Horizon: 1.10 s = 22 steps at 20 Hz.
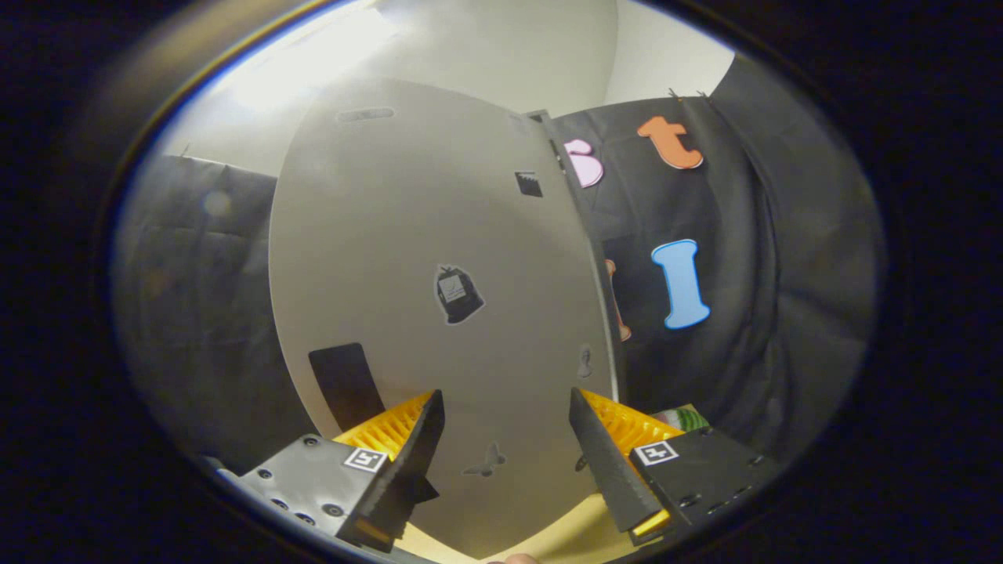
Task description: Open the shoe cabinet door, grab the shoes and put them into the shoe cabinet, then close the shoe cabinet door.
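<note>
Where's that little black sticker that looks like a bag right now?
In the gripper view, the bag-shaped black sticker sits near the middle of the pale cabinet door, beyond the open tool, above a faint butterfly cut-out between its fingers.

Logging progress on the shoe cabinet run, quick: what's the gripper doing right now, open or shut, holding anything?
Gripper: open, holding nothing; its fingers spread apart in front of the pale grey flat cabinet door.
</note>
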{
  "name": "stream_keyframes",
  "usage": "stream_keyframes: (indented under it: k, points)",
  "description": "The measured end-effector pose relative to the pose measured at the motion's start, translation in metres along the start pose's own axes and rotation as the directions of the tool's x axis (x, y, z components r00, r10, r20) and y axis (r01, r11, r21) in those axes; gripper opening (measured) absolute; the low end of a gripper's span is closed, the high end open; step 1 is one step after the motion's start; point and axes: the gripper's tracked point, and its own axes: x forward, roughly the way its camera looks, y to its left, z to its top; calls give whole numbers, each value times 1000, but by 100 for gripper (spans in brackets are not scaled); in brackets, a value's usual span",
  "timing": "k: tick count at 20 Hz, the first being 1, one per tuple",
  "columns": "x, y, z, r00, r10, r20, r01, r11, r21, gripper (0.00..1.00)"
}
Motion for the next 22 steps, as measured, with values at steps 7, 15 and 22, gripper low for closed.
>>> stream_keyframes:
  k: [7, 15, 22]
  points:
    - [66, 67, -23, 997, 77, -27, -78, 997, -28, 99]
    - [120, 85, -33, 999, 34, -14, -34, 999, 6, 99]
    - [149, 91, -34, 1000, -25, 9, 25, 1000, 12, 99]
